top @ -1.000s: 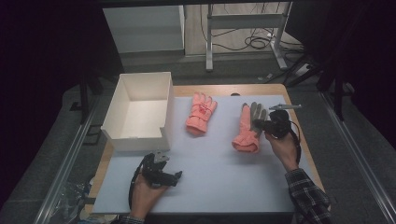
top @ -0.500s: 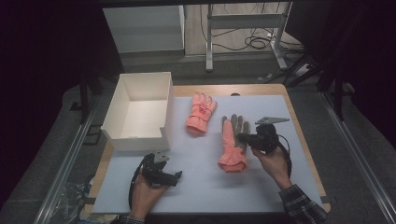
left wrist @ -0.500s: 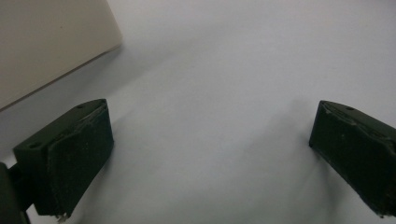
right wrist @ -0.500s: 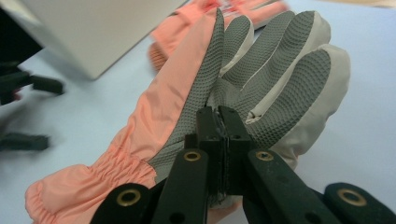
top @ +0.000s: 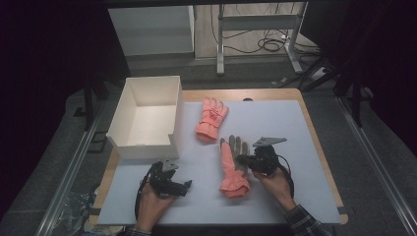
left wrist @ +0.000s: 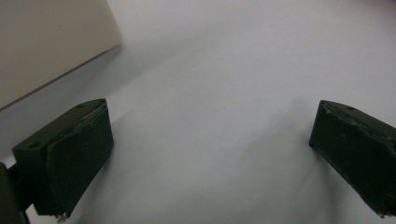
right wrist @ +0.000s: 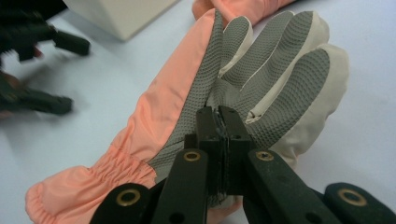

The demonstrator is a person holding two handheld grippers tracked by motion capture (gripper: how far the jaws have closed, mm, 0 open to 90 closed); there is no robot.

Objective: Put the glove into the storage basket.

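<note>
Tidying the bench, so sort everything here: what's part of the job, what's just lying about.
Job in hand:
- salmon-pink glove with grey textured palm, pinched by right gripper
- second salmon-pink glove
- open white cardboard box

Lying about:
- black cables on floor

Dim room all round, soft overhead light on the pale surface (top: 295, 147), faint shadows, close-up views slightly soft.

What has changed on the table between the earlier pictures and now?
The right gripper, shut on the grey-palmed glove, dragged it from the right side toward the middle and nearer the person. The left gripper, the other glove and the white box stayed put.
</note>
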